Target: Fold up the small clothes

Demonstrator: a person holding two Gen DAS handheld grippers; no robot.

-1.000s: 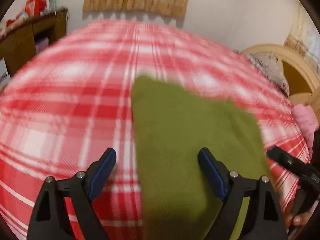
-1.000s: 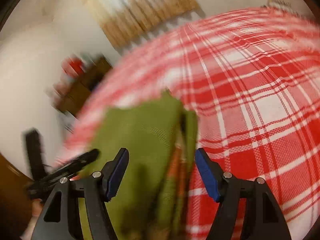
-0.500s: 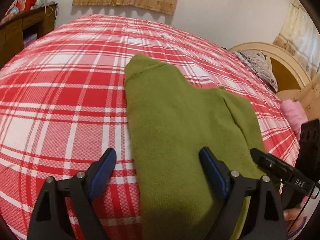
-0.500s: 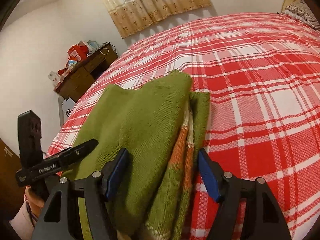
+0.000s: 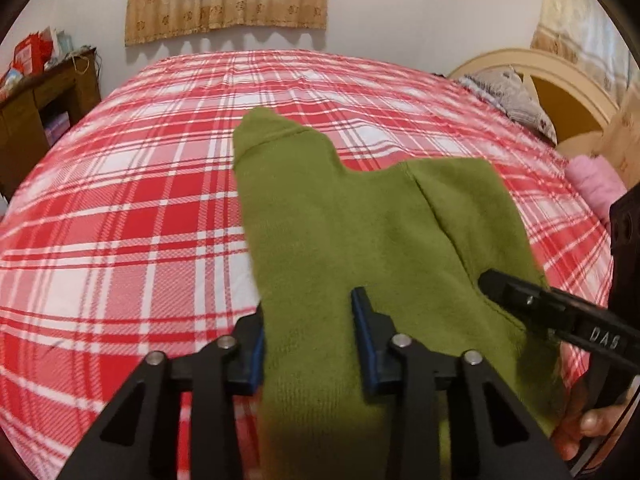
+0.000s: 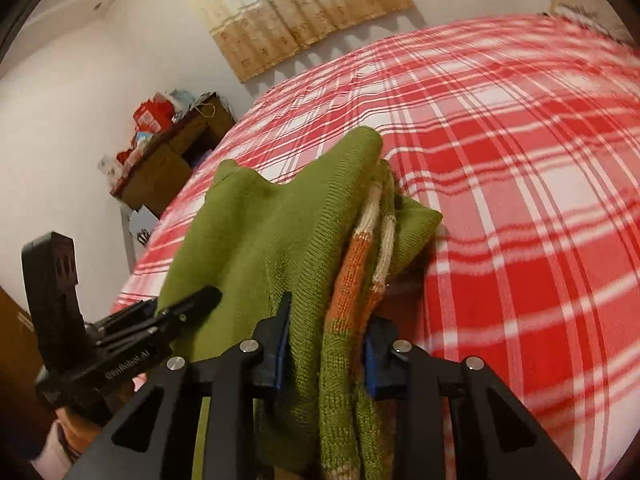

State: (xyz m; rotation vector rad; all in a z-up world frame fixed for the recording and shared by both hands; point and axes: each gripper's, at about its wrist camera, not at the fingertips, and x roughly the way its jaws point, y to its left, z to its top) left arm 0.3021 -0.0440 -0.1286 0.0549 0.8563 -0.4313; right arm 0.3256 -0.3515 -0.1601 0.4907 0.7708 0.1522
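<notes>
You've just closed both grippers on the near hem of the green sweater (image 5: 360, 240), left gripper (image 5: 310, 336) and right gripper (image 6: 326, 344) side by side, its length running away across the plaid bed (image 5: 120, 220).

Both grippers are black angular frames with silver screws, blue-padded fingers (image 5: 362, 320) and white lettering on the side.

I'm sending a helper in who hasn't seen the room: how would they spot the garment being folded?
Find the bed with the red and white plaid cover. On its near side lies the green sweater, knitted, with orange and cream stripes showing along one edge in the right wrist view. The pink cloth by the headboard is not it; only the sweater is gripped by both grippers.
</notes>
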